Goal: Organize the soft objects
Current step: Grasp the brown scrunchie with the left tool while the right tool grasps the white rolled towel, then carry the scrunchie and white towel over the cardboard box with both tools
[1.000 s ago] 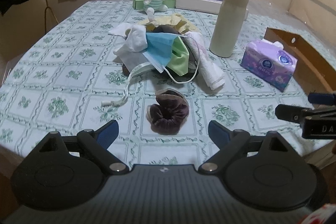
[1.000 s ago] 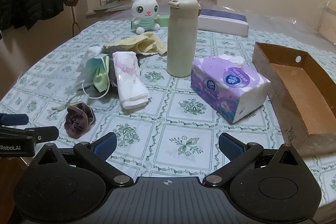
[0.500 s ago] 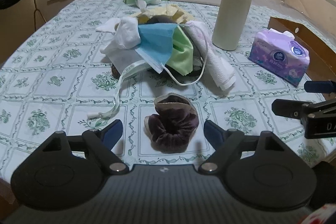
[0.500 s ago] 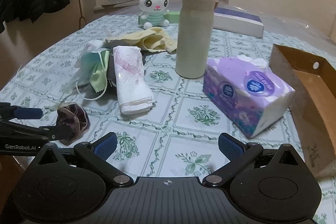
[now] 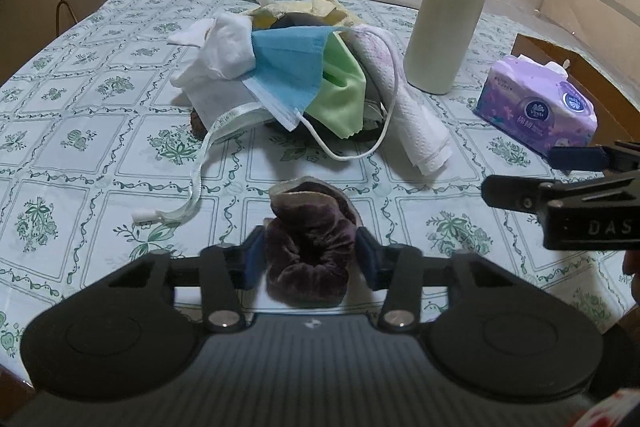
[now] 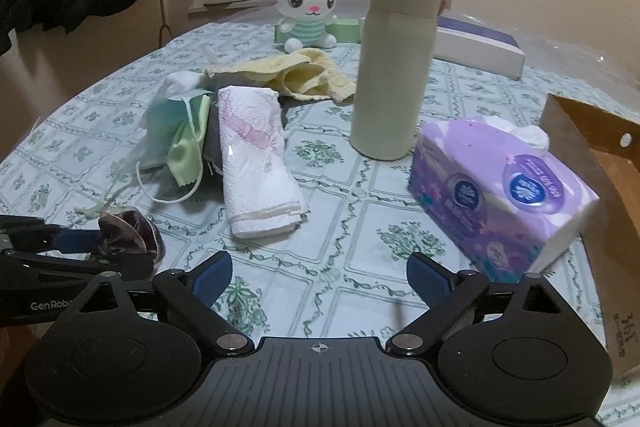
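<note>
We take the upright thermos as our landmark. The left gripper is closing on the dark velvet scrunchie, which lies on the table well in front of the thermos, nearest the camera. Both blue pads already touch the scrunchie's sides, so we treat it as grasped, though the jaws have not finished closing.

The right gripper hovers over bare tablecloth in front of the thermos. Its jaws are wide but beginning to close, with nothing between them. The tissue pack sits just to the right of the thermos and ahead of the gripper's right finger.

Risks from here, in our judgement:
- The scrunchie is plush and compresses. A grip on the outer folds alone may let it slip out when lifted.
- The pads sit low against the tablecloth. Closing further may pinch the cloth and drag it, which could disturb the thermos.
- The white ribbon trails from the pile of masks and cloths left of the thermos and ends just beside the scrunchie. A sweeping lift could snag it and pull the pile along.
- The two grippers work near each other; crossing paths may cause a collision.

Containers: the brown cardboard box, to the right of the thermos beyond the tissue pack, shows no contents in the part we can see. We cannot see its whole interior.
</note>
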